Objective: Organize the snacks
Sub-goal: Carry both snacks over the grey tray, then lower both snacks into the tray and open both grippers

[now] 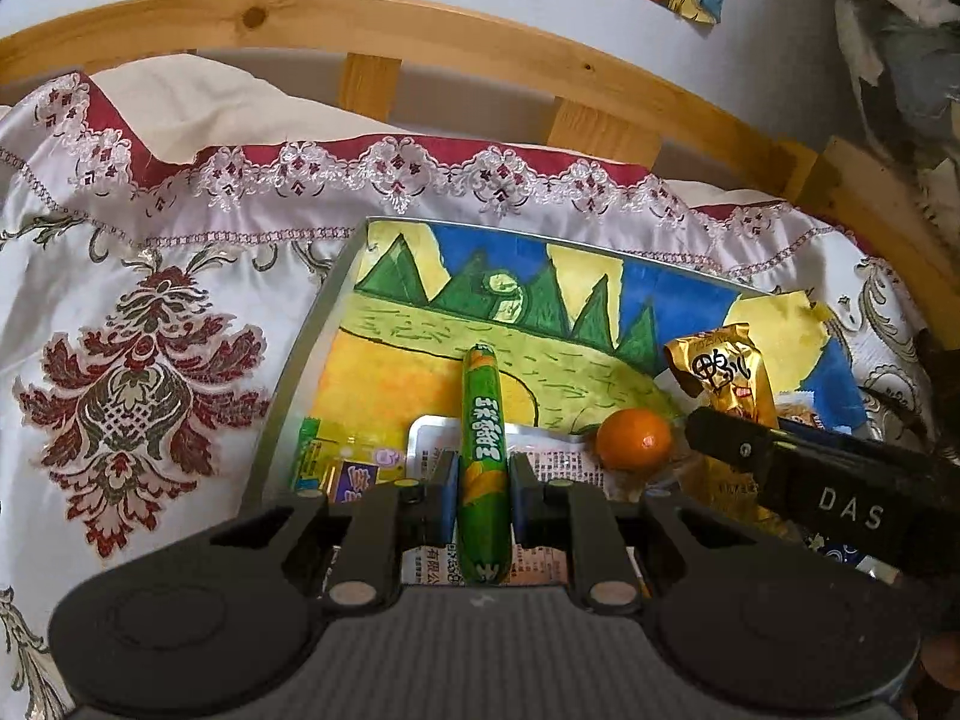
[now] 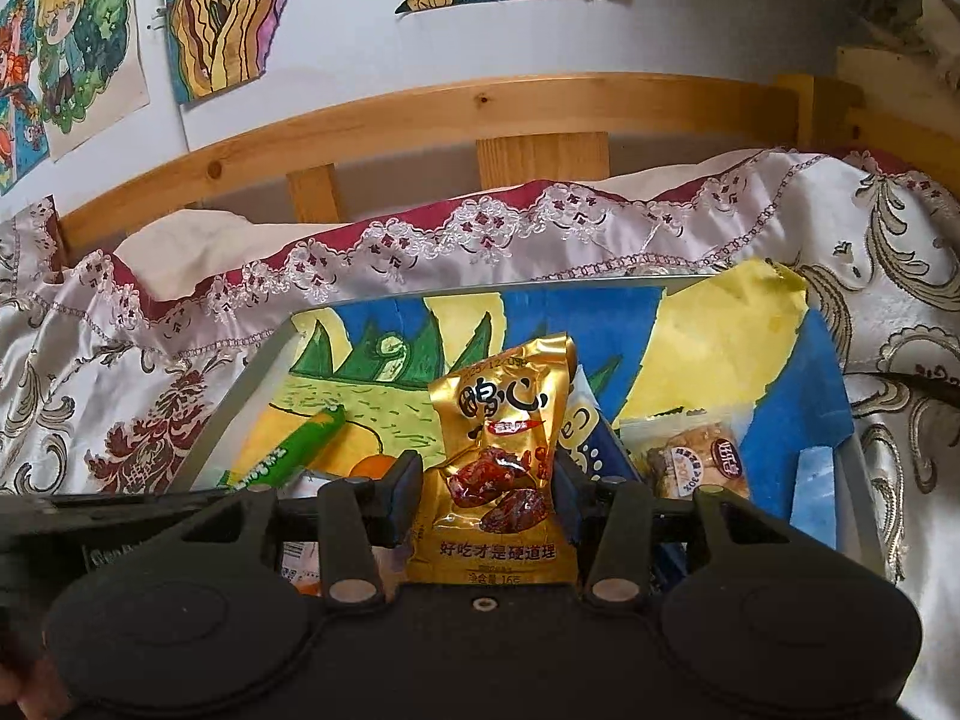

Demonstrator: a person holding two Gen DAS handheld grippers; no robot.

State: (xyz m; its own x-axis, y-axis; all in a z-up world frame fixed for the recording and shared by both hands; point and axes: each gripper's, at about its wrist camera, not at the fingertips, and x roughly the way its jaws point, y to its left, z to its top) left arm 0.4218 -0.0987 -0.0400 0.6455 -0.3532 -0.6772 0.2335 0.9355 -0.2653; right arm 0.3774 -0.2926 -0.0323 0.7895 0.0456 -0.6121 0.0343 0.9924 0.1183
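Green plastic wraps the one sausage stick, which the left gripper holds pinched between its two nearly closed fingers at the lower centre of the left wrist frame, the stick pointing up the frame over the tray. One gold snack packet stands clamped in the right gripper at the centre of the right wrist frame, its fingers pressed against the packet's two sides; the same packet shows at the right of the left wrist frame with the right gripper's black finger across it. One grey tray lies on the embroidered cloth, lined with a single painted picture of green peaks, blue sky and yellow ground. Inside it, one small orange sits at centre right in the left view, just beside the gold packet. One white flat packet with printed text lies under the sausage, and one yellow-green packet lies at the tray's lower left. One clear-wrapped pastry rests at the right of the right wrist frame. Three coloured drawings hang on the wall above the wooden rail.
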